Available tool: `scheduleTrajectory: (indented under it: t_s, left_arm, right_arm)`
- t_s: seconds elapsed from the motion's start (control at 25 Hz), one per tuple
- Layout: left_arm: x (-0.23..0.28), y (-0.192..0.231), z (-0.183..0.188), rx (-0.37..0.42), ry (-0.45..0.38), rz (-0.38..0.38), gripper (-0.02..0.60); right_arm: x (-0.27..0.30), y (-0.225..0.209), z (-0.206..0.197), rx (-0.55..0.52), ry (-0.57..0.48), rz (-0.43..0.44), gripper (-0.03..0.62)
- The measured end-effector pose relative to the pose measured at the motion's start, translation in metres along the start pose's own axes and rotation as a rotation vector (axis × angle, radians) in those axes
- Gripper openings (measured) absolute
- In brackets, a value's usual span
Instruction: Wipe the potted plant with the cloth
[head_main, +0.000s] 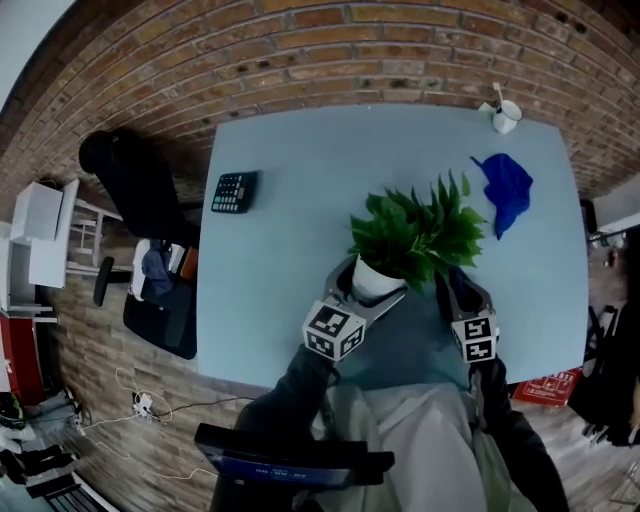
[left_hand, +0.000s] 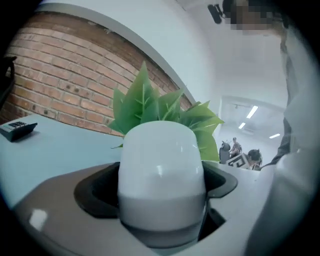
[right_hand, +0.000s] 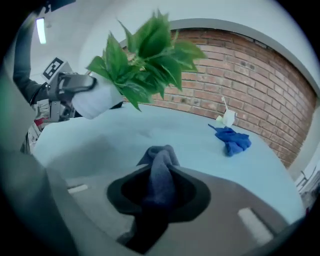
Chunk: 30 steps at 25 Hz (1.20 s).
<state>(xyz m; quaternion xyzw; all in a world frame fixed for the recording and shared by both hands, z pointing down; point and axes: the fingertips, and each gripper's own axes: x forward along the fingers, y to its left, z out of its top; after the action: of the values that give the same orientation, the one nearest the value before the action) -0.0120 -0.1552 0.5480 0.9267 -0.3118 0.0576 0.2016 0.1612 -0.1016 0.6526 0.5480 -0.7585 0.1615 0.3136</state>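
A potted plant with green leaves (head_main: 415, 232) (left_hand: 150, 107) (right_hand: 145, 50) and a white pot (head_main: 375, 280) (left_hand: 161, 175) (right_hand: 97, 100) hangs above the near side of the blue table. My left gripper (head_main: 368, 296) (left_hand: 162, 202) is shut on the pot, one jaw on each side. In the right gripper view the pot is tilted, off the table. My right gripper (head_main: 455, 290) (right_hand: 160, 197) sits just right of the plant, shut on a bunched grey-blue cloth (right_hand: 161, 172) that sticks up between its jaws. The leaves hide that cloth in the head view.
A bright blue cloth (head_main: 507, 190) (right_hand: 232, 140) lies at the table's far right, with a white cup (head_main: 506, 115) (right_hand: 228, 118) behind it. A black calculator (head_main: 234, 192) (left_hand: 17, 130) lies at the far left. A brick wall runs behind the table (head_main: 280, 290), and a black chair (head_main: 140, 190) stands to its left.
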Motion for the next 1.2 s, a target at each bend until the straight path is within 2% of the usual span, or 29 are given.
scheduleTrajectory:
  t_s: [0.08, 0.12, 0.24, 0.4, 0.48, 0.56, 0.68, 0.76, 0.84, 0.92, 1.0, 1.08, 1.2]
  left_arm:
    - [-0.019, -0.010, 0.018, -0.063, -0.064, -0.033, 0.503]
    - [-0.028, -0.016, 0.030, -0.096, -0.111, -0.047, 0.503]
    - [-0.050, -0.038, 0.071, -0.156, -0.256, -0.097, 0.503]
    - [-0.065, -0.069, 0.108, -0.235, -0.399, -0.204, 0.503]
    - [-0.065, -0.083, 0.120, -0.302, -0.460, -0.252, 0.503]
    - [-0.066, -0.092, 0.132, -0.327, -0.510, -0.263, 0.503]
    - [-0.073, -0.096, 0.147, -0.305, -0.546, -0.261, 0.503]
    - [-0.080, -0.100, 0.155, -0.277, -0.554, -0.276, 0.503]
    - [-0.084, -0.108, 0.158, -0.244, -0.549, -0.292, 0.503]
    - [-0.082, -0.118, 0.157, -0.229, -0.537, -0.300, 0.503]
    - [-0.077, -0.127, 0.157, -0.238, -0.539, -0.302, 0.503]
    - [-0.073, -0.133, 0.161, -0.256, -0.563, -0.295, 0.503]
    - [-0.074, -0.123, 0.168, -0.263, -0.591, -0.246, 0.503]
  right_arm:
    - [-0.002, 0.003, 0.005, 0.075, -0.022, 0.056, 0.083]
    - [-0.008, 0.007, 0.015, 0.139, -0.071, 0.109, 0.081]
    - [-0.057, 0.024, 0.083, 0.296, -0.350, 0.280, 0.078]
    - [-0.150, 0.042, 0.212, 0.317, -0.762, 0.426, 0.078]
    - [-0.179, 0.054, 0.247, 0.296, -0.870, 0.492, 0.078]
    - [-0.192, 0.068, 0.254, 0.276, -0.892, 0.541, 0.078]
    - [-0.194, 0.090, 0.227, 0.244, -0.815, 0.615, 0.078]
    - [-0.198, 0.098, 0.211, 0.216, -0.775, 0.636, 0.078]
    - [-0.215, 0.083, 0.220, 0.230, -0.826, 0.593, 0.078]
    - [-0.241, 0.058, 0.248, 0.231, -0.940, 0.511, 0.078]
    - [-0.259, 0.046, 0.272, 0.153, -1.012, 0.442, 0.078]
    - [-0.256, 0.059, 0.273, 0.057, -0.978, 0.436, 0.078]
    - [-0.237, 0.093, 0.236, 0.013, -0.809, 0.539, 0.078]
